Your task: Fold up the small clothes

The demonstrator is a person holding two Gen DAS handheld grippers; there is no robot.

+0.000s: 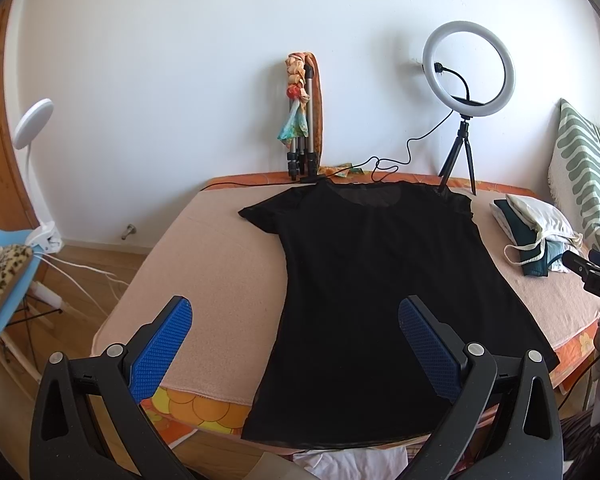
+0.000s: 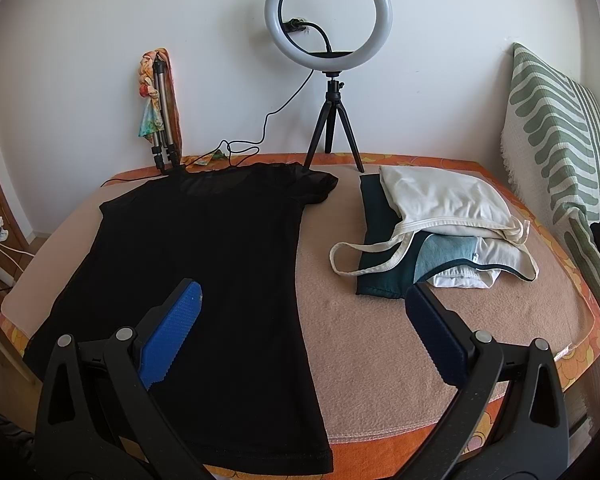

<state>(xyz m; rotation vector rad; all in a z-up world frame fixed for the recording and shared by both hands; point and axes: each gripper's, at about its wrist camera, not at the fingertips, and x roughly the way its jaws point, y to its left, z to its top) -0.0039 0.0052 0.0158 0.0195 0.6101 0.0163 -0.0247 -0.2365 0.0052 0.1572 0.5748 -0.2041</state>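
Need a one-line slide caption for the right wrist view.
Open right tongs hover over a flat black T-shirt beside a pile of folded clothes.

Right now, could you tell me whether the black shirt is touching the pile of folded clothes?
Apart. The right wrist view shows bare blanket between the shirt and the pile.

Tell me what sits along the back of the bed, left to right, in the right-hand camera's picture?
Folded tripod with a colourful scarf → ring light on its small tripod → green-and-white striped cushion. In front of them lie the black T-shirt and a pile of clothes.
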